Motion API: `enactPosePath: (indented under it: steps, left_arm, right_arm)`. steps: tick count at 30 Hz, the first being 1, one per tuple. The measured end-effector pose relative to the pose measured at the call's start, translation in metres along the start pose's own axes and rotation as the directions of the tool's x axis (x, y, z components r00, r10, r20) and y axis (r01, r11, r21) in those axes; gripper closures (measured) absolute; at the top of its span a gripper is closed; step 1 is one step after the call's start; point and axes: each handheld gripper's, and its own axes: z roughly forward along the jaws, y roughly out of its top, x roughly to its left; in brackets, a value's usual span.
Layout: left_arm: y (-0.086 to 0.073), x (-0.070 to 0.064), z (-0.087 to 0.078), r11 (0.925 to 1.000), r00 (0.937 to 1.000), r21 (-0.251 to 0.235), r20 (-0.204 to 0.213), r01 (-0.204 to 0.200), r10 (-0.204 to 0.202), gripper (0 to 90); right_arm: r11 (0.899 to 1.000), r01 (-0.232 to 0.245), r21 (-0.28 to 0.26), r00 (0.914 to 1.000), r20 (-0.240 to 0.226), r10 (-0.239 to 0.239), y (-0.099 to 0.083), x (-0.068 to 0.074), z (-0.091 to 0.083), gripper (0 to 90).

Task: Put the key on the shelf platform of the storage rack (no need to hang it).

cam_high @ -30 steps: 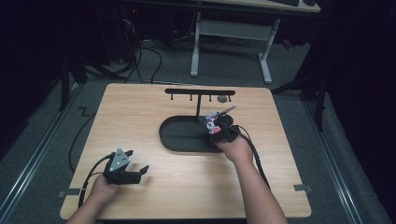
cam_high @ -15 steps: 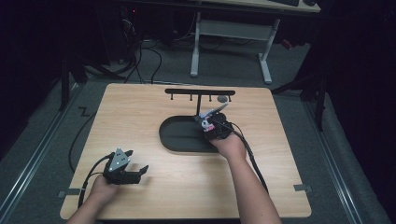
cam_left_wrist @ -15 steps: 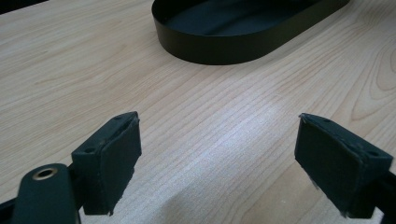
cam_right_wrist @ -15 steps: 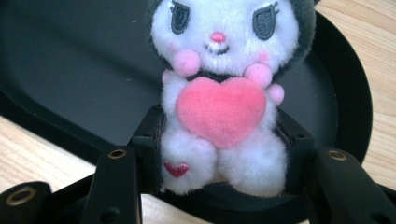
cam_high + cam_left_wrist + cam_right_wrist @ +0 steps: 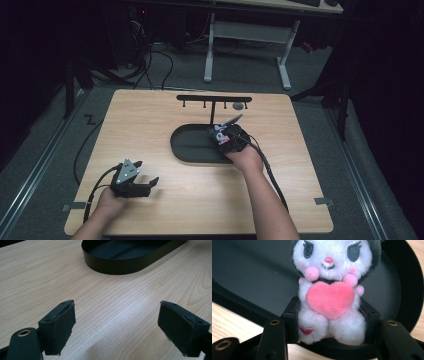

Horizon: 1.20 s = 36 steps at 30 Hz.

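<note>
A small white plush toy (image 5: 331, 300) with a dark hood and a pink heart on its chest is held upright between the jaws of my right gripper (image 5: 329, 322), which is shut on its lower body. In the high view the right gripper (image 5: 223, 136) holds the plush toy (image 5: 219, 133) over the right end of the black oval tray (image 5: 187, 145). My left gripper (image 5: 147, 183) rests near the table's front left, open, with nothing between its pads (image 5: 60, 325). Ahead of it lies the tray's near wall (image 5: 117, 265).
A black rack (image 5: 214, 99) with small hooks stands behind the tray, a grey round thing (image 5: 239, 106) hanging near its right end. Bare wooden table (image 5: 150, 120) lies left of the tray. Cables trail from both grippers toward the front edge.
The right gripper with the plush toy has shifted slightly back and left over the tray's right end. The left gripper has stayed still.
</note>
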Motion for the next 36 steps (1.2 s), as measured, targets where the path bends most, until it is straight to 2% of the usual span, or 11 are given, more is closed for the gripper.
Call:
enactPosePath:
  steps: [13,29,36]
  left_arm:
    - [0.000,-0.001,0.000,1.0000,1.0000,0.000,-0.002,-0.003,0.003,15.4]
    - [0.000,0.000,0.000,1.0000,1.0000,0.001,0.000,0.000,0.000,15.4]
    - [0.000,0.000,0.000,1.0000,1.0000,0.001,-0.001,-0.001,0.001,15.4]
  right_arm:
    - [1.000,-0.016,0.024,0.9997,-0.017,0.016,-0.014,-0.004,0.002,47.4]
    - [0.999,-0.004,0.036,0.9998,-0.021,0.004,0.000,0.007,0.014,45.7]
    - [1.000,-0.007,0.024,0.9993,-0.037,0.008,0.001,0.008,0.015,34.1]
